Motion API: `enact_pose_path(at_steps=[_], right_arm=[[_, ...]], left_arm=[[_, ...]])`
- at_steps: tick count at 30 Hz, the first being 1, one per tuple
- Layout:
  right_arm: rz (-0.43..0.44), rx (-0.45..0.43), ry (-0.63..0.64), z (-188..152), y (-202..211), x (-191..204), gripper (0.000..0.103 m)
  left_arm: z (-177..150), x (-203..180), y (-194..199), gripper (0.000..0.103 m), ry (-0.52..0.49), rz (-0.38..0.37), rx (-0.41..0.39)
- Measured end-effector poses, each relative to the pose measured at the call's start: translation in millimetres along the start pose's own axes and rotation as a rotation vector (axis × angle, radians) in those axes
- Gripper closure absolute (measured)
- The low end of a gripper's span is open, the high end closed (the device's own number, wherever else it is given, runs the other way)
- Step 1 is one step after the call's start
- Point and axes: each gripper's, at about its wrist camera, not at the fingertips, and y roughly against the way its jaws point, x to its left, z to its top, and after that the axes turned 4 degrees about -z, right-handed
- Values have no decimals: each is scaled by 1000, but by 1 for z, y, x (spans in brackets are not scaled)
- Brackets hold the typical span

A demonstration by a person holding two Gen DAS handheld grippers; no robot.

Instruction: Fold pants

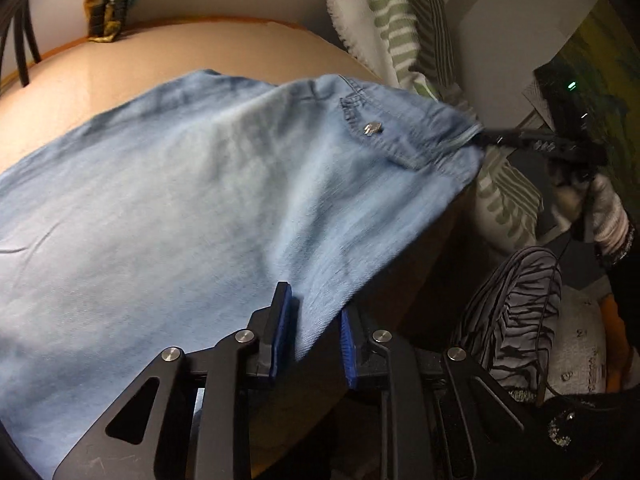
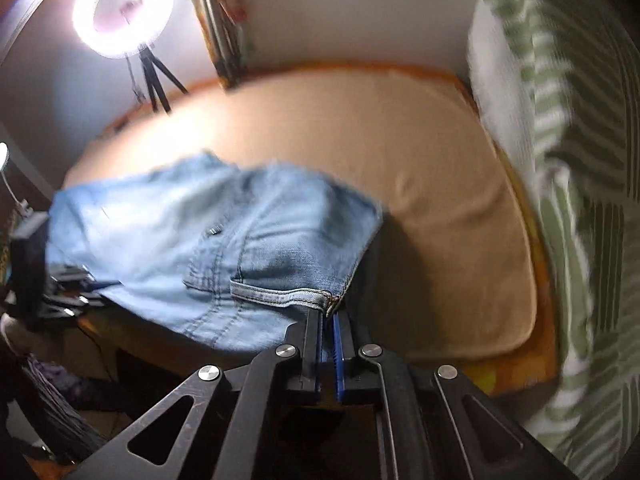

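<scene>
- Light-blue denim pants (image 1: 192, 200) lie spread over a tan cushioned surface (image 2: 440, 200).
- Left gripper (image 1: 316, 320) sits at six o'clock in its view, its blue pads (image 1: 282, 322) part-way apart, a denim edge between them.
- Right gripper (image 2: 328, 332) is clamped on the waistband corner at six o'clock.
- A green-striped pillow (image 2: 560, 160) stands at three o'clock.

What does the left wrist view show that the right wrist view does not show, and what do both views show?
Only the left wrist view shows the left gripper from close by, with a fold of the jeans between its blue pads, and the person's striped trouser leg.

Only the right wrist view shows the lit ring light on its tripod, and the right gripper from close by, shut on the waistband corner.

Both show the jeans on the tan table, the green striped cloth beside it, and both grippers at the jeans' near edge.
</scene>
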Motion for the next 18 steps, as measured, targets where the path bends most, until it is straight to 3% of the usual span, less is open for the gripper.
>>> enact_pose_path(at_steps=[3, 6, 11, 14, 18], right_arm=[[-18, 51, 16, -14, -32, -4, 101], [35, 126, 45, -20, -55, -5, 96], [96, 1, -21, 1, -34, -25, 68], [100, -23, -42, 21, -39, -25, 65], [93, -44, 49, 49, -42, 4, 67]], left_arm=[[2, 0, 0, 84, 15, -18, 6], [2, 1, 6, 84, 26, -51, 4], [-5, -14, 14, 83, -20, -82, -3], [0, -17, 17, 83, -18, -58, -34], [10, -8, 21, 83, 11, -24, -77]])
